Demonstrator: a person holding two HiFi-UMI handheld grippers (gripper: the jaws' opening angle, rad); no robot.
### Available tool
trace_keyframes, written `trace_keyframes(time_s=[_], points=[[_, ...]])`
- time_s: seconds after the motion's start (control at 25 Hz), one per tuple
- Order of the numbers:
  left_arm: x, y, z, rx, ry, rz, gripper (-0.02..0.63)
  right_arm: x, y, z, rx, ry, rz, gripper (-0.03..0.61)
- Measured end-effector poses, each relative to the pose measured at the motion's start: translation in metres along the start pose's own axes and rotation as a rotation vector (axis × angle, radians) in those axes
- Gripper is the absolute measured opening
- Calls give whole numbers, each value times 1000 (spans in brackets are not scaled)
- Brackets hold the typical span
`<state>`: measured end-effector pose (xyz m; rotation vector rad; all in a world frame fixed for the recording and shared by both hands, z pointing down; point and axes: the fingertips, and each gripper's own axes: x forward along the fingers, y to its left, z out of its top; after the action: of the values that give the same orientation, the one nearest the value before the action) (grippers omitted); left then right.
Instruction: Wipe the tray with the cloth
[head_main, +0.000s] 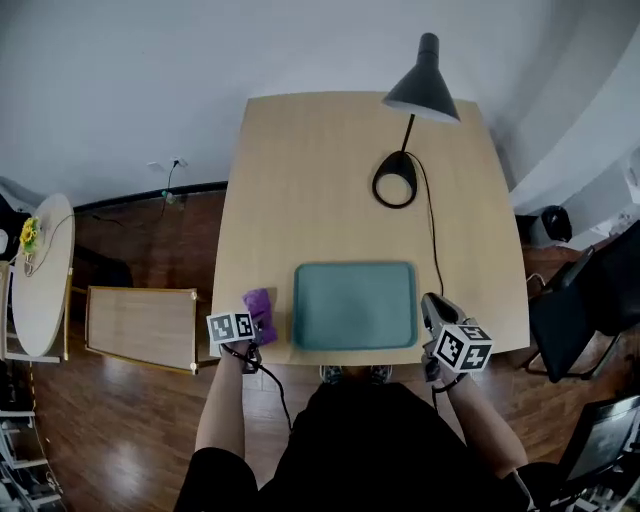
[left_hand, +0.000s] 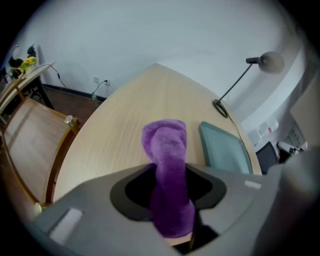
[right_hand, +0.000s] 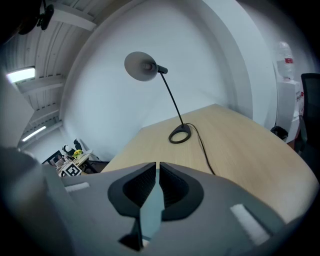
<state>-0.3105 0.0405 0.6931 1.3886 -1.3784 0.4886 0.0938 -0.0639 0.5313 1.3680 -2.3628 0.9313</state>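
Note:
A teal tray (head_main: 355, 305) lies flat near the front edge of the wooden table (head_main: 320, 170). Just left of it a purple cloth (head_main: 260, 312) rests on the tabletop. My left gripper (head_main: 250, 335) is at the cloth's near end. In the left gripper view the cloth (left_hand: 167, 165) runs loosely between the spread jaws of the left gripper (left_hand: 169, 172), which is open. My right gripper (head_main: 432, 308) is at the tray's right edge. In the right gripper view the right gripper (right_hand: 156, 172) is shut on the thin teal tray rim (right_hand: 151, 205).
A black desk lamp (head_main: 422, 85) stands at the back right, its round base (head_main: 395, 180) and cable (head_main: 433, 230) on the table. A low wooden frame (head_main: 140, 325) and a round white table (head_main: 40, 275) stand at the left. A black chair (head_main: 585, 300) is at the right.

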Motion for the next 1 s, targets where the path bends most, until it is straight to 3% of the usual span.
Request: trace_keyframes(time_s=[0.08,0.28,0.36,0.48,0.64,0.84,1.0], points=[[-15,1,12,8,-64,19,239,1,4,2,4,-2,7,25],[-85,-19,43,42,-285,69,262,-2,11,19,7,-34,18,25],[-119,-53,53,105,-355,27,248,-3,16,27,-8,-43,26,25],[-162,-127,73,251,-486,-96,171,-7,31,46,-22,-86,52,25],[-194,-229,89,389,-638,-290,169,-25,71,92,-114,-233,107,17],[-214,-303,91,586,-807,-301,169,-60,130,142,-328,-466,162,5],[-214,-319,85,612,-802,-340,169,-72,150,148,-416,-523,180,5]])
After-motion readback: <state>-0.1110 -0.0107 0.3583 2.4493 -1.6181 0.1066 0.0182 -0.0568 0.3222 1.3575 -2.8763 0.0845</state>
